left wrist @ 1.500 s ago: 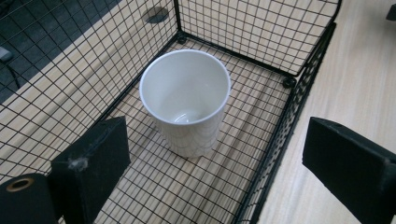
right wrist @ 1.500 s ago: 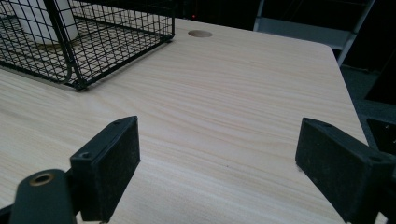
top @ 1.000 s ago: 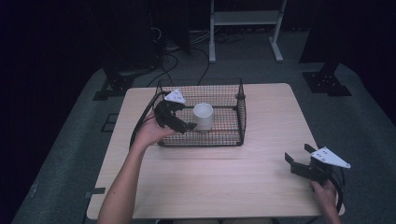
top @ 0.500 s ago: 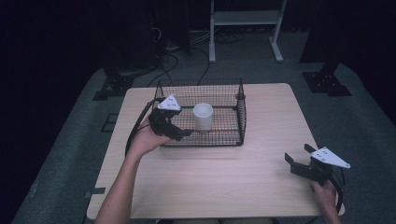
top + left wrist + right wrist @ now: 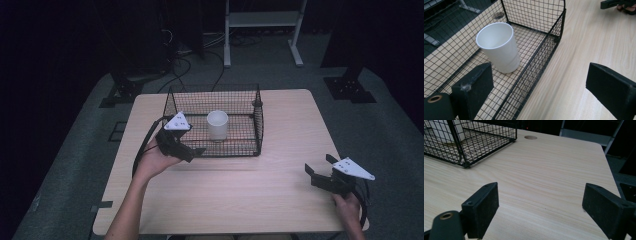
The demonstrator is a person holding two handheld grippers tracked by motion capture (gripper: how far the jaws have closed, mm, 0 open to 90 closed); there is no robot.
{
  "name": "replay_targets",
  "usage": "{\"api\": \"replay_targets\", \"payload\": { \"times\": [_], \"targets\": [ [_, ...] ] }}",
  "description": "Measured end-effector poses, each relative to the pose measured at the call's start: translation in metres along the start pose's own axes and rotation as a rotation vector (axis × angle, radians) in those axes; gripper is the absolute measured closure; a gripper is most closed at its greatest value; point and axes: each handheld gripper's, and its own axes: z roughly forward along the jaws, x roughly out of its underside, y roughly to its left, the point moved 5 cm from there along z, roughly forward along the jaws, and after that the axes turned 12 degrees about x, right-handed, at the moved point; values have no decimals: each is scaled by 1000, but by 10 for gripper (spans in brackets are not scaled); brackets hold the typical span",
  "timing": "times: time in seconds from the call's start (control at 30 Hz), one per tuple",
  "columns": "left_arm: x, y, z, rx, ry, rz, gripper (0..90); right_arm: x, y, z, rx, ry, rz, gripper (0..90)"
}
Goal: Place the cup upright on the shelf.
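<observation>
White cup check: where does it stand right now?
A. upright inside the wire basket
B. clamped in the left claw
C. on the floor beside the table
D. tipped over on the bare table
A: the white cup stands upright on the floor of the wire basket, with the left claw open and apart from it.

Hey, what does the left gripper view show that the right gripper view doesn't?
Left gripper view: the inside of the white cup standing upright on the basket floor, one jaw over the basket and the other over the table, and the right claw far off at the top corner.

Right gripper view: a round hole in the tabletop, the table's far edge, and a white frame beyond.

Both: open black jaws with nothing between them, the wire basket, the wooden table.
</observation>
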Motion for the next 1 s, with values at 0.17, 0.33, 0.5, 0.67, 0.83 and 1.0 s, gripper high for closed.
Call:
{"api": "replay_targets", "payload": {
  "times": [0.17, 0.33, 0.5, 0.67, 0.83, 1.0],
  "targets": [
    [4, -7, -1, 1, -13, 1, 69, 0, 0, 0, 0, 0, 0, 131],
    [12, -14, -2, -4, -28, -4, 69, 0, 0, 0, 0, 0, 0, 131],
    [18, -19, -3, -8, -41, -12, 69, 0, 0, 0, 0, 0, -1, 131],
    [24, -26, -3, -6, -53, -15, 69, 0, 0, 0, 0, -1, -3, 131],
    [33, -34, 0, 4, -61, -26, 68, 0, 0, 0, 0, -1, -2, 131],
    [47, -49, -1, -4, -90, -38, 68, 0, -1, 0, 1, -1, 1, 130]
  ]
}}
